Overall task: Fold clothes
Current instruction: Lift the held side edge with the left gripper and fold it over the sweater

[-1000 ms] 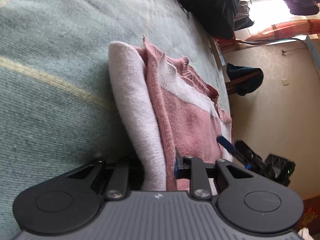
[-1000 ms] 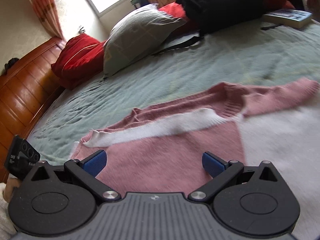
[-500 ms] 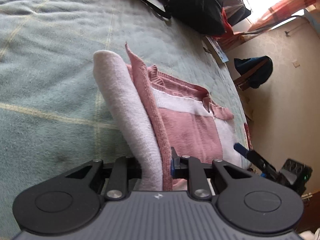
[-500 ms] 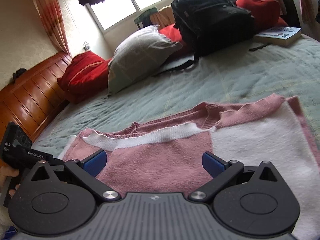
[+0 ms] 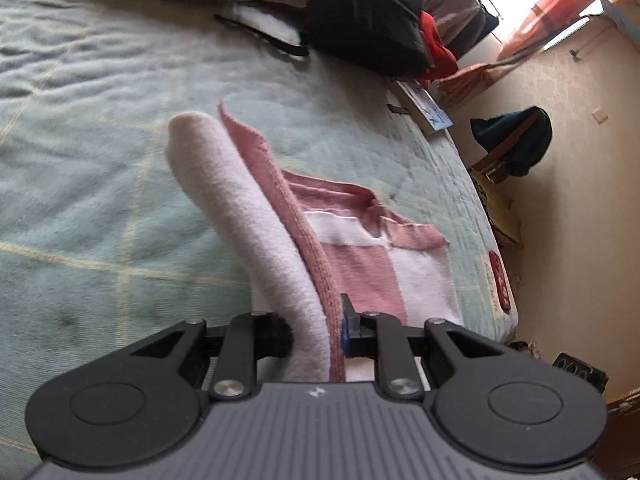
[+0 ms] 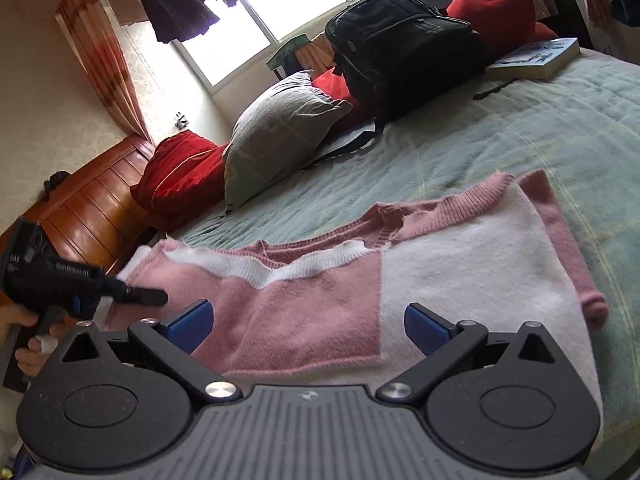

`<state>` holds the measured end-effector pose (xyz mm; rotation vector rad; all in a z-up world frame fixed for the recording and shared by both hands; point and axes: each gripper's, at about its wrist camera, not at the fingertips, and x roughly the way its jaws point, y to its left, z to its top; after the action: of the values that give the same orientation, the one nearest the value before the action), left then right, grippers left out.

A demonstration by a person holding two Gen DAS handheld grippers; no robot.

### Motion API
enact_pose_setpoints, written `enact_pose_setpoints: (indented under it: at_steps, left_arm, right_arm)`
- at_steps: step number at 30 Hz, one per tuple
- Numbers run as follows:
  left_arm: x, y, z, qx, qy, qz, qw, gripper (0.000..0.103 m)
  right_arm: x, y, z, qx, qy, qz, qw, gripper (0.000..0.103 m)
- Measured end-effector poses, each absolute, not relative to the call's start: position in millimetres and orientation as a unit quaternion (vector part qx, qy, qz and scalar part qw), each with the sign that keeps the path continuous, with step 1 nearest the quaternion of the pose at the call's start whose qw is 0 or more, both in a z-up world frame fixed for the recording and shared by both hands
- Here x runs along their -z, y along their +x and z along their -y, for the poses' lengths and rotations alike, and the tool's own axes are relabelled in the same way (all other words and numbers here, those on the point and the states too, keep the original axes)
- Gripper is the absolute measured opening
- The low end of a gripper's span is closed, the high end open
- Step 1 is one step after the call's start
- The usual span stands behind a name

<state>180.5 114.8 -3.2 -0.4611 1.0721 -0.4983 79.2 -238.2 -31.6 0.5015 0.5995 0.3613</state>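
Left jaws pinch sweater; right jaws open above.

We saw the sweater lying on the bed, with the backpack, book and pillow behind it.

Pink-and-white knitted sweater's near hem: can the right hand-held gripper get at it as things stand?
Probably yes. The right hand-held gripper is open just above the pink-and-white knitted sweater, nothing lying between; the left hand-held gripper is clamped on its far side edge.
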Motion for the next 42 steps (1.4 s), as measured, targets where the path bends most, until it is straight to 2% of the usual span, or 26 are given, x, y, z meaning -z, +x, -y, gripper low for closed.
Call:
enact_pose_setpoints:
  at_steps: [22,42]
  left_arm:
    - [-41.2,191.9,9.3,0.274,-0.166,-0.505,0.802,0.020]
    - [-24.3,224.5,110.0,0.290,-0.157,-0.529,0.782,0.020]
  right_arm:
    - [35.6,39.1,285.4,-0.210,0.246,-0.279,0.904,0.103]
    - [38.5,12.2,301.2,-0.253,0.189,-0.337,0.887,0.103]
